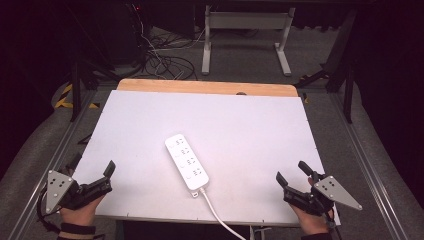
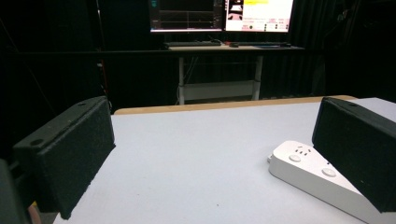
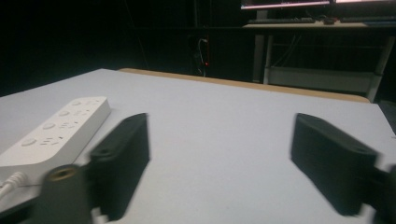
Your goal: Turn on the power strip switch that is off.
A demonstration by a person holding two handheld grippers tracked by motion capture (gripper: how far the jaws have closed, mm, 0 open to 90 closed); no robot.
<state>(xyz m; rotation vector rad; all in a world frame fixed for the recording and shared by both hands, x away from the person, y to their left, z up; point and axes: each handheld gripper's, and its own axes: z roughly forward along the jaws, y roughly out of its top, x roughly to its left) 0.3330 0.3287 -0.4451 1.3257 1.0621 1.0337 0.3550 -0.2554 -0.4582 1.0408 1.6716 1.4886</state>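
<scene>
High view, white power strip (image 1: 187,161), no legible markings

Power strip (image 1: 187,161) mid-table (image 1: 250,120) — left gripper (image 1: 91,172) and right gripper (image 1: 293,172) flanking, near edge.

Light falls from above onto the white bench (image 1: 240,125), which reads bright and even in the high view while the room around it sinks into near black; shadows on it are faint and soft; both gripper views are dim and grainy, with glowing monitors (image 2: 222,14) blown out at the top; the right gripper view is smeared by motion blur, its near fingers (image 3: 123,163) soft-edged
</scene>
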